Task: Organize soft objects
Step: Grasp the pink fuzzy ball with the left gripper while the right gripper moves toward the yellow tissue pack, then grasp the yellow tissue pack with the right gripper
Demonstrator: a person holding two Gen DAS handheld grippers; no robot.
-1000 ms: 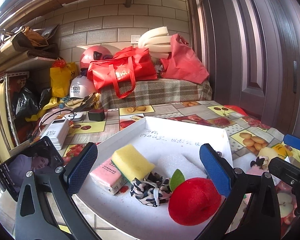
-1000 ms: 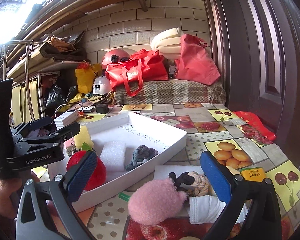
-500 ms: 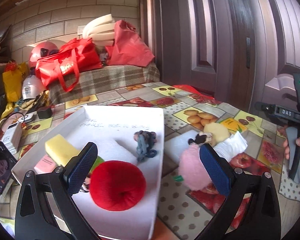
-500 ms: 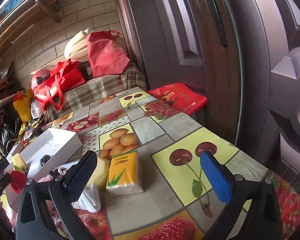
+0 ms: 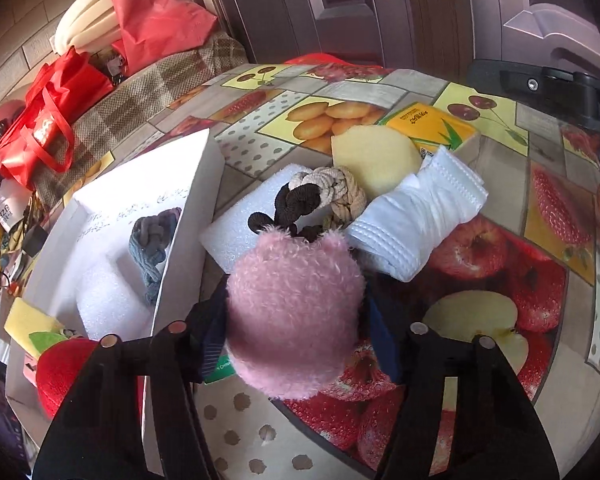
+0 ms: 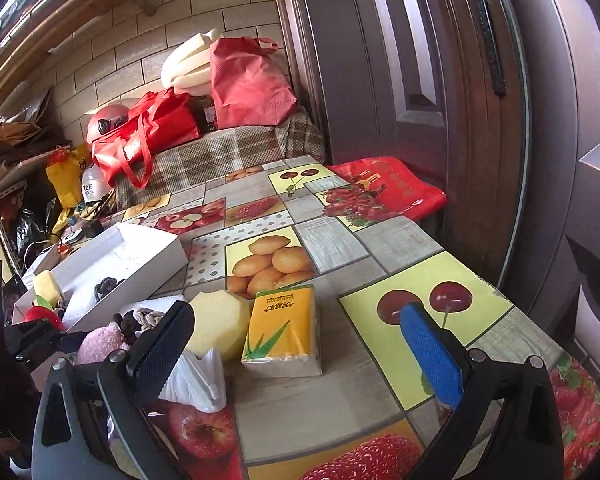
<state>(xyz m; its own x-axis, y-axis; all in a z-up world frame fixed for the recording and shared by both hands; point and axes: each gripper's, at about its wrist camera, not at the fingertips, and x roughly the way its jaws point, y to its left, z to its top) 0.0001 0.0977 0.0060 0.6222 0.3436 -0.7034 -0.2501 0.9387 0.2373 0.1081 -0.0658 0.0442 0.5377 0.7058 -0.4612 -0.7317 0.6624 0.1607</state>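
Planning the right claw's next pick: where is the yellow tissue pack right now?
In the right wrist view the yellow tissue pack lies on the fruit-print tablecloth, just right of the pale yellow sponge, outside the white box.

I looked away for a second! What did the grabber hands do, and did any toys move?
The left gripper swung from the white box to the pink fluffy toy and closed around it. The right gripper turned toward the yellow tissue pack, still open. Toys in the box stayed put.

Open surface (image 6: 380, 248) is left along the door-side edge; toward the white box (image 6: 140, 256), passage is blocked by the tissue pack (image 6: 282, 330) and yellow sponge (image 6: 220, 322).
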